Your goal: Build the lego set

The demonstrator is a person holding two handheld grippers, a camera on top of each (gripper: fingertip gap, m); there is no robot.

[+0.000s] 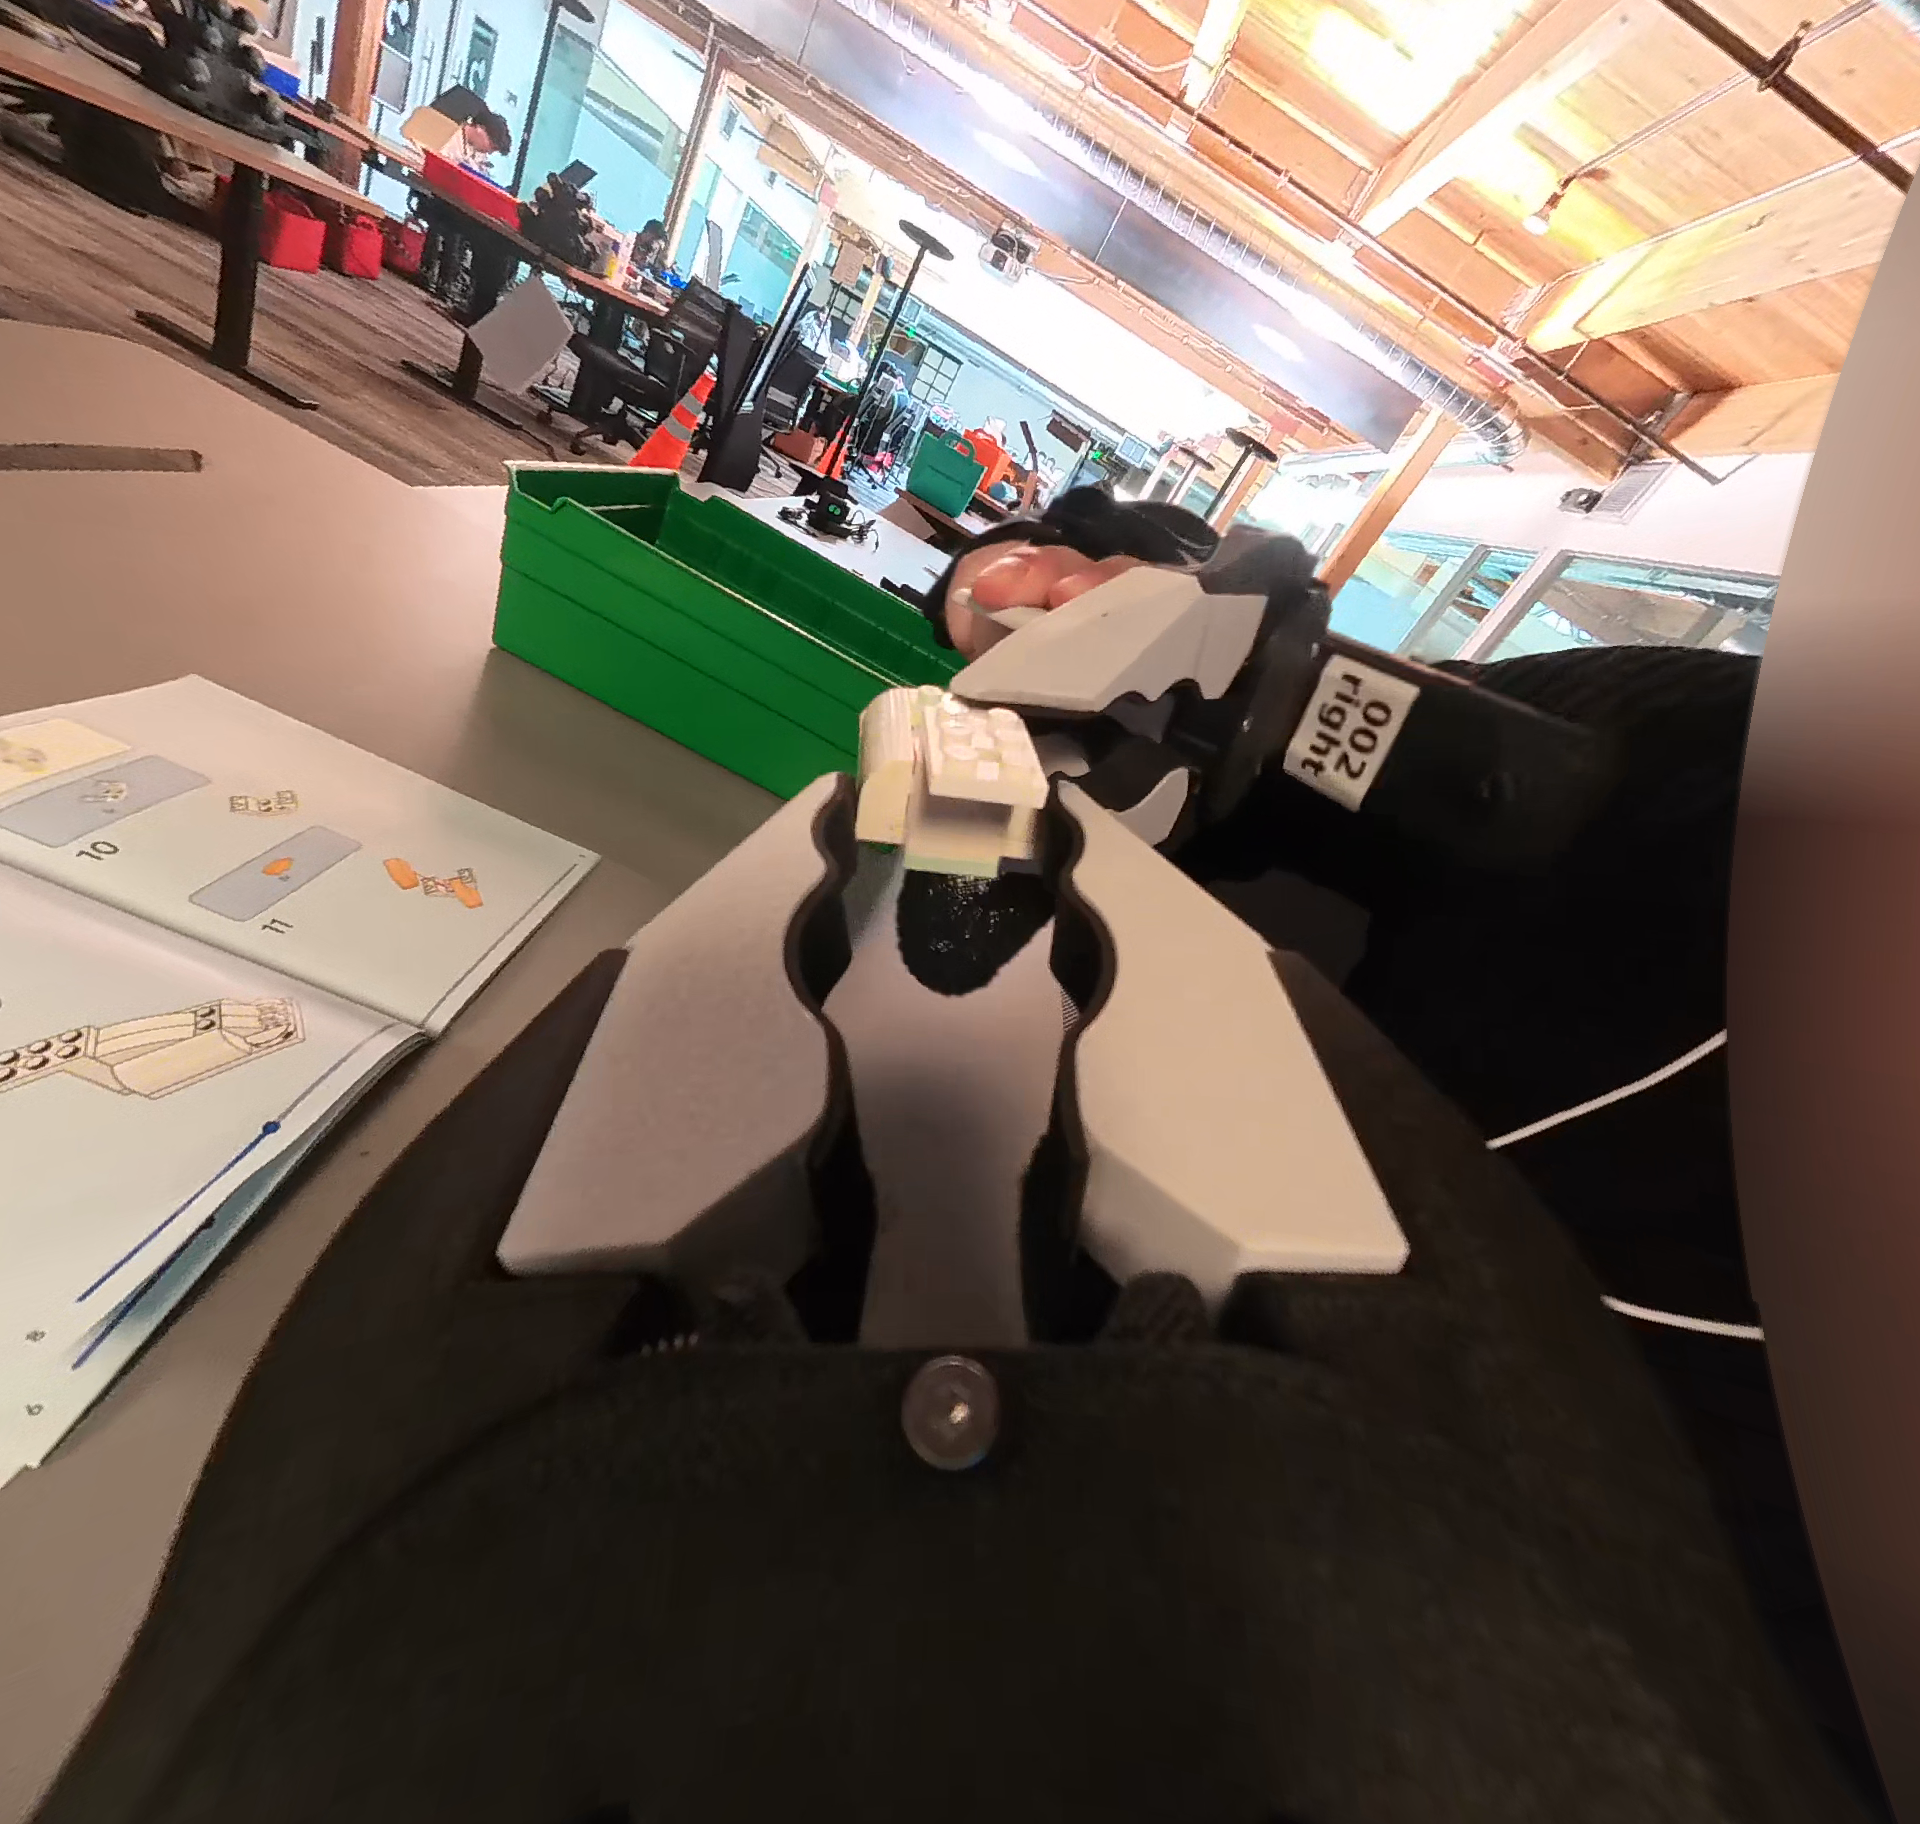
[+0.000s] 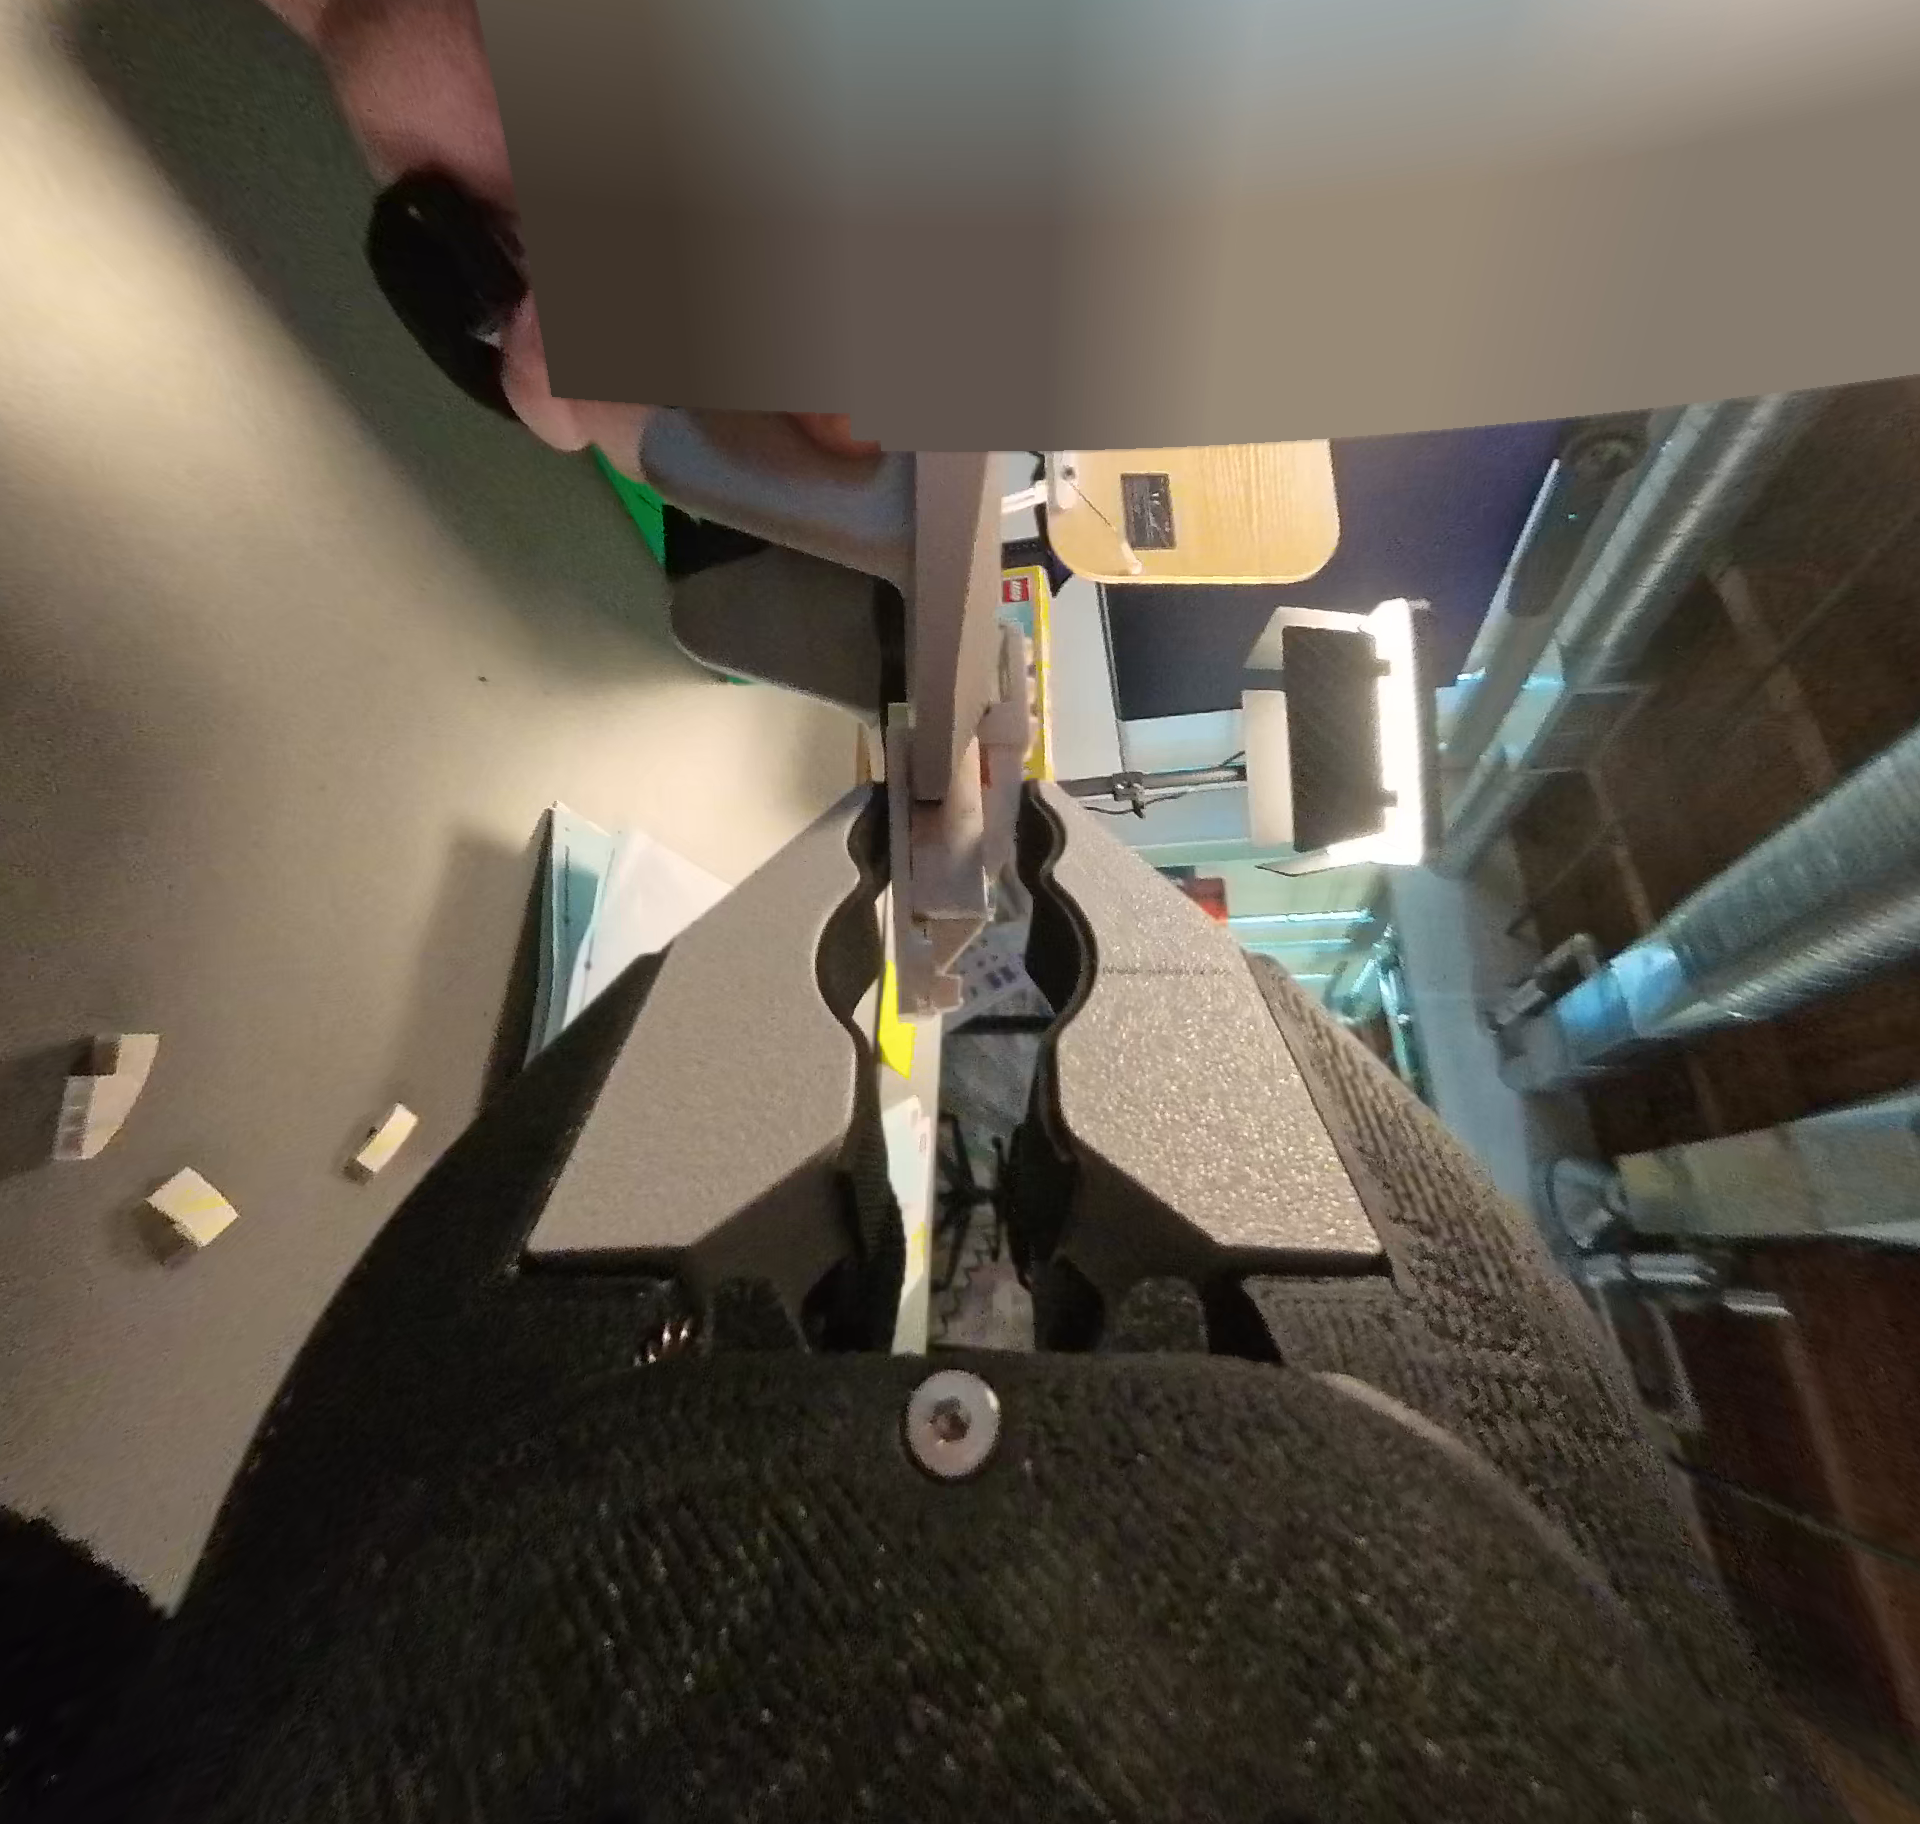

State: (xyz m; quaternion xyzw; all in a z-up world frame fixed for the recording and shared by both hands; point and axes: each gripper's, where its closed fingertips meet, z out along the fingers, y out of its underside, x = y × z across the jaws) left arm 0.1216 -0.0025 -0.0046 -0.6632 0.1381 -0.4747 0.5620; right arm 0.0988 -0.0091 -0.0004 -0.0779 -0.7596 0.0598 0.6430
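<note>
Grey worktop [image 1: 312, 569], green bin [image 1: 665, 621] at its far side, open instruction booklet [image 1: 260, 901] on the near left. Both tongs raised above it: left tongs [image 1: 940, 829] clamp the white lego assembly [image 1: 951, 787] at their tips; right tongs [image 2: 948, 891] stand narrow around the same assembly, contact unclear. Three loose pale bricks [image 2: 187, 1229] lie on the worktop.

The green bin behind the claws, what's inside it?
Only the green bin's ribbed inner wall shows. Its floor is hidden by the near wall and the right claw, so any pieces inside cannot be seen.
</note>
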